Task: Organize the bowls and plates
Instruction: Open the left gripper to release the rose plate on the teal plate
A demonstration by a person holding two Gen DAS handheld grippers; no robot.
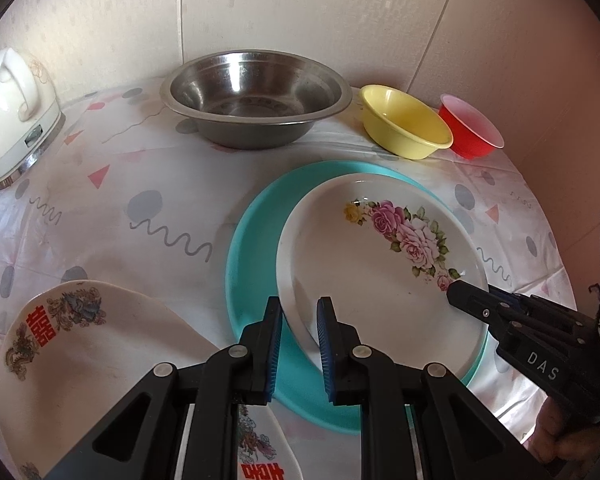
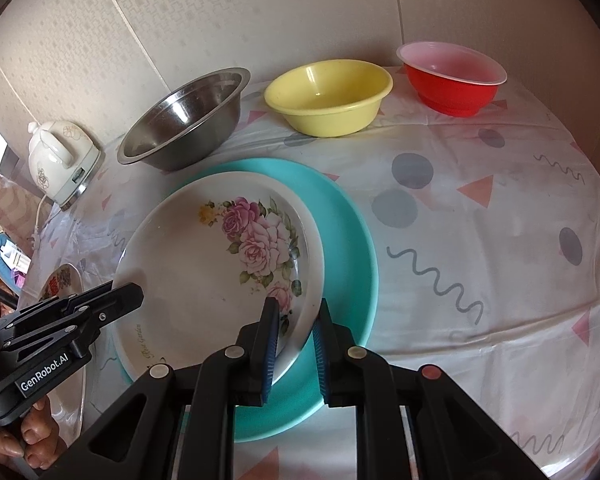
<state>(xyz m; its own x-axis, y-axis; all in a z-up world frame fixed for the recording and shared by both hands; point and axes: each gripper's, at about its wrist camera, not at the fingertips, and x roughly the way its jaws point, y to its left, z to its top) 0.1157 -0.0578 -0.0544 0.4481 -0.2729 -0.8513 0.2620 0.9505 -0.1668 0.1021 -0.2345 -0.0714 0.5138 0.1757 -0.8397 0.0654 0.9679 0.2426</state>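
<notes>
A white rose-patterned plate (image 1: pixel 364 256) lies on a teal plate (image 1: pixel 256 232), off-centre. My left gripper (image 1: pixel 299 344) straddles the rose plate's near-left rim, jaws apart with a gap to the rim. My right gripper (image 2: pixel 297 344) straddles the same plate's (image 2: pixel 204 264) right rim over the teal plate (image 2: pixel 352 248), jaws also slightly apart. A steel bowl (image 1: pixel 256 100), a yellow bowl (image 1: pixel 404 120) and a red bowl (image 1: pixel 470 126) stand in a row at the back. A white plate with red characters (image 1: pixel 100 360) lies at the lower left.
A white electric kettle (image 1: pixel 12 112) stands at the back left by the wall. The table has a patterned plastic cloth (image 2: pixel 480 240). The table edge drops off at the right (image 1: pixel 556 280). A room with clutter shows beyond the table's left edge (image 2: pixel 4 256).
</notes>
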